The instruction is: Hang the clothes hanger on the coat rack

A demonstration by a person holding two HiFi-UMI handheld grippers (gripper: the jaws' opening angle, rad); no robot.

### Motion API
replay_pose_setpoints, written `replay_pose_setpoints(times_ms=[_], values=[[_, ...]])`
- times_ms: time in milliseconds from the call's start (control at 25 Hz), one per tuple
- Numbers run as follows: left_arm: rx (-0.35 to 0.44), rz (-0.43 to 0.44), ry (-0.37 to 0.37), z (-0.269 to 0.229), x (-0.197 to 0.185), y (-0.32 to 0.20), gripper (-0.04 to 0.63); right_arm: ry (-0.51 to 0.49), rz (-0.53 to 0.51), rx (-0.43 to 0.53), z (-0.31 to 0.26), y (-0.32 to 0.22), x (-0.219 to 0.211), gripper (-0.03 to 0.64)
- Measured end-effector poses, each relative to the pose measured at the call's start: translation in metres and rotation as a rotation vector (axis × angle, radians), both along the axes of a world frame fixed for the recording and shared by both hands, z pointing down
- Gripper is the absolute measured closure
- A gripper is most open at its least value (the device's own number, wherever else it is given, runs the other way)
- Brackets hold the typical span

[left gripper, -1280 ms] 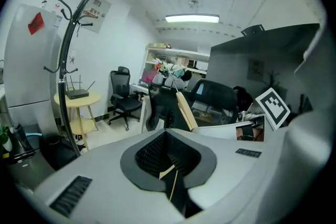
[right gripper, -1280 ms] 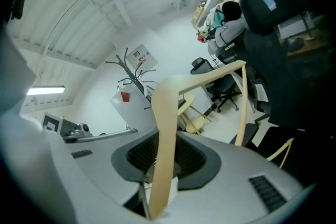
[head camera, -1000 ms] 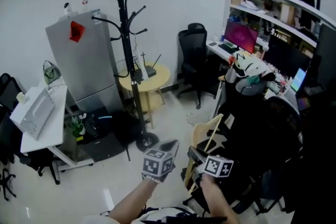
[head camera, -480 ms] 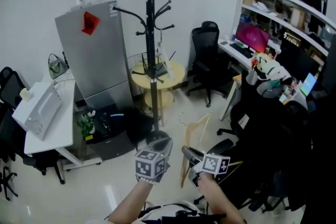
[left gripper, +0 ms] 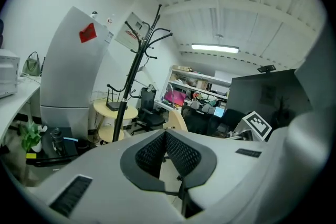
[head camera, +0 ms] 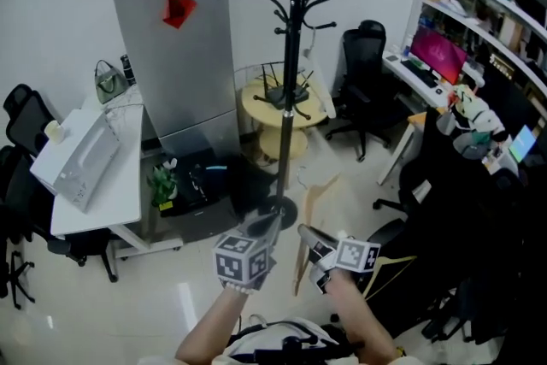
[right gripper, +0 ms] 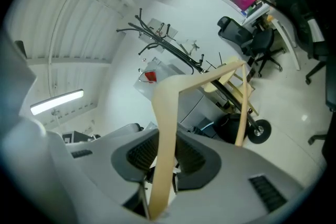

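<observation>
called for lifting the wooden hanger (head camera: 318,203) higher, top end aimed at a free peg of the coat rack (head camera: 291,55), well apart ahead; clamped 1 arm of it between narrowly parted jaws of the right gripper (right gripper: 163,159); showed the left gripper (left gripper: 166,150) closed, empty, just beside.
</observation>
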State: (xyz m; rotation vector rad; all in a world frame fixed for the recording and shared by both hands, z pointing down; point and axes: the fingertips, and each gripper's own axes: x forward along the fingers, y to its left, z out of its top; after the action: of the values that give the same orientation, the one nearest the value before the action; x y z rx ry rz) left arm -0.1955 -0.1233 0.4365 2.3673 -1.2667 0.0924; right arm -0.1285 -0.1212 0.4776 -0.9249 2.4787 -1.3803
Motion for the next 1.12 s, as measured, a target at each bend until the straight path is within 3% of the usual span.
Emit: replay_pose_setpoints(times_ms=[200,440,640,760,880,1000,1120], values=[[-0.021,-0.045,0.028,0.006,-0.045,0.002,0.603,-0.062,-0.06,-0.019,-0.003,-0.006,-0.047,0.506],[-0.035,-0.097,0.082,0.013,-0.072,-0.013,0.603,-0.14,-0.121,-0.087,-0.002,-0.021,-0.082,0.508],[-0.027,-0.135,0.067,0.012,-0.091,-0.031,0.603,-0.164,-0.194,-0.037,-0.01,-0.052,-0.107,0.508],[-0.009,-0.161,0.059,0.005,-0.103,-0.049,0.603,-0.21,-0.215,-0.106,-0.01,-0.069,-0.122,0.508],[0.004,-0.185,0.05,-0.002,-0.115,-0.07,0.603,-0.199,-0.268,-0.042,-0.016,-0.091,-0.134,0.508],[0.012,-0.205,0.042,-0.007,-0.125,-0.091,0.603,-0.273,-0.275,-0.144,-0.017,-0.107,-0.147,0.508],[0.022,-0.226,0.043,-0.012,-0.133,-0.11,0.603,-0.272,-0.304,-0.112,-0.023,-0.129,-0.156,0.508]])
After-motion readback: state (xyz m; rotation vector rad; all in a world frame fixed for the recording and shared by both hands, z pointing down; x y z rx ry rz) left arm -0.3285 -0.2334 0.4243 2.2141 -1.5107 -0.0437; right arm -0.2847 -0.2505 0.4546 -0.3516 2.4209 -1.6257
